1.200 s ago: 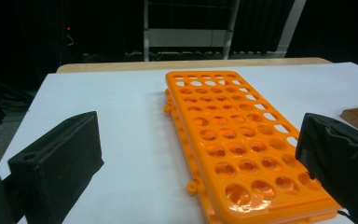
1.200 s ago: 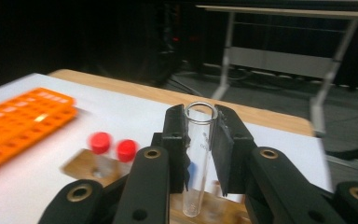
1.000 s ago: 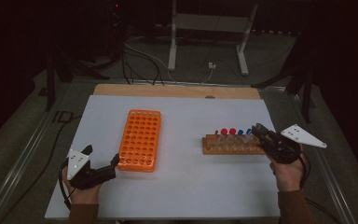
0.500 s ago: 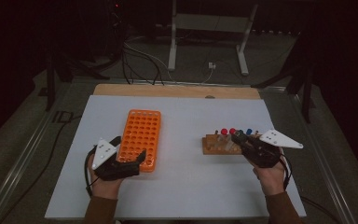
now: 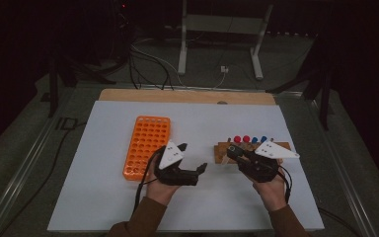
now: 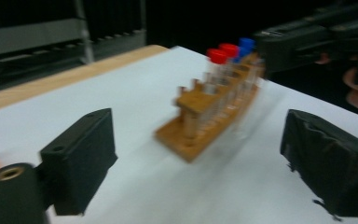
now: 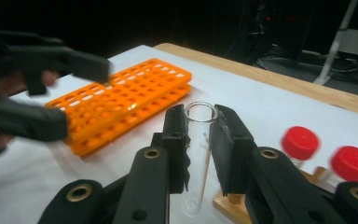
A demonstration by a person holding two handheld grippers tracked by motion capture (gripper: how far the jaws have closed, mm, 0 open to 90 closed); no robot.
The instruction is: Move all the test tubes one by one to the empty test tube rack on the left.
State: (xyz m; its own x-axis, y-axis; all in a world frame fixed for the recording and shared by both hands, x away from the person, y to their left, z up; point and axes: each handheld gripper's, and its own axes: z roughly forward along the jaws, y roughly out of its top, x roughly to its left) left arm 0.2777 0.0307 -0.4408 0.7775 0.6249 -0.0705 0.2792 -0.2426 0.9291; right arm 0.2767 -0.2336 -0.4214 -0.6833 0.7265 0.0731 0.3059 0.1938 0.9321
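So the right claw is gripping a clear glass test tube, open mouth up, with the pads pressing on it from both sides just below the rim. The tube is hanging a bit tilted, its rounded bottom sitting just above the white tabletop right beside the near end of the wooden rack. In the high view the right claw is sitting over that rack's left end, with the grey plate sticking out toward the right.

The wooden rack is holding a row of tubes, two with red caps and, farther along, blue caps (the left claw's camera is blurry, so I can't count them properly).

The left claw is hanging wide open with nothing between its jaws, pointing at the wooden rack across a bare patch of tabletop. It's sitting between the two racks, just beside the near right corner of the orange rack. That orange rack is lying flat on the left half of the tabletop, all its holes empty as far as I can see.

No brands, labels or readable writing on the tube, caps or racks; everything's either plain or too soft to read.
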